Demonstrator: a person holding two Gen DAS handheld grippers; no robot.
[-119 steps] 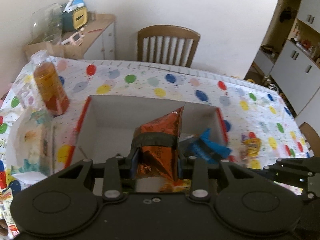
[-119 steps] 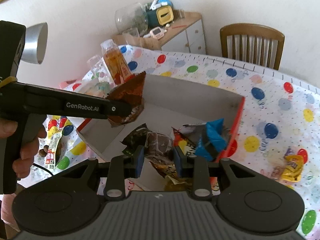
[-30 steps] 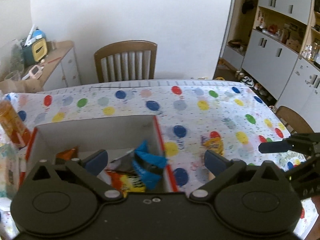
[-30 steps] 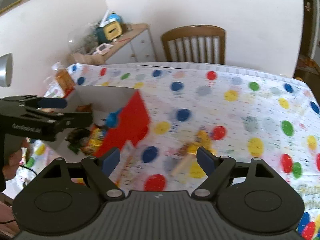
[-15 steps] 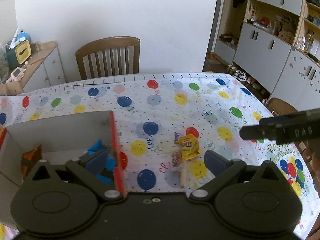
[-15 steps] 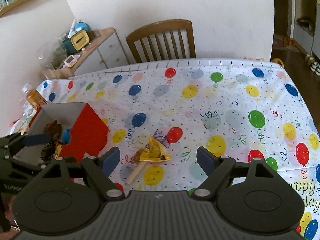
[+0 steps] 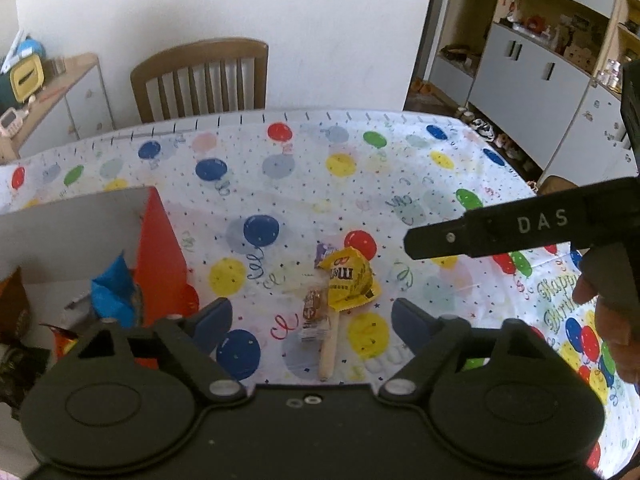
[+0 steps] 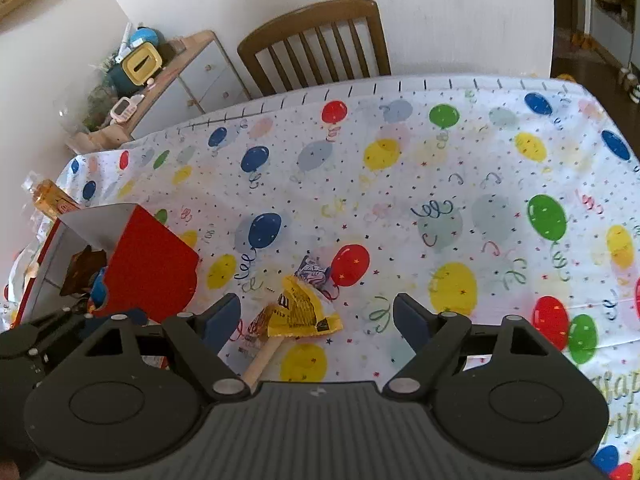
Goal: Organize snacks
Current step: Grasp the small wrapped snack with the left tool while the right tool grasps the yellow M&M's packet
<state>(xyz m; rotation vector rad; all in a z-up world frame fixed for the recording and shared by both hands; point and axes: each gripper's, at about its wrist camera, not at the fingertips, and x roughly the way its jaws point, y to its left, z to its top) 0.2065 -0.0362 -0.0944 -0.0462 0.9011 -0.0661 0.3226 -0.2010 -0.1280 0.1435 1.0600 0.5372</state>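
Left gripper (image 7: pixel 311 318): I see its jaws wide, empty.
Right gripper (image 8: pixel 317 316): wide, empty.
Yellow packet (image 8: pixel 305 312): right of red box (image 8: pixel 152 264) wall.
Tablecloth (image 8: pixel 460 184): open far right.

Surface (image 8: pixel 460 168) has a balloon-print cloth. On it: red box (image 8: pixel 154 268) at left, bottle (image 8: pixel 50 198) beyond it; yellow candy bag (image 7: pixel 351 280), small purple packet (image 8: pixel 312 272), brown wrapper (image 7: pixel 314 312) and wooden stick (image 7: pixel 329 350) clustered beside the box.
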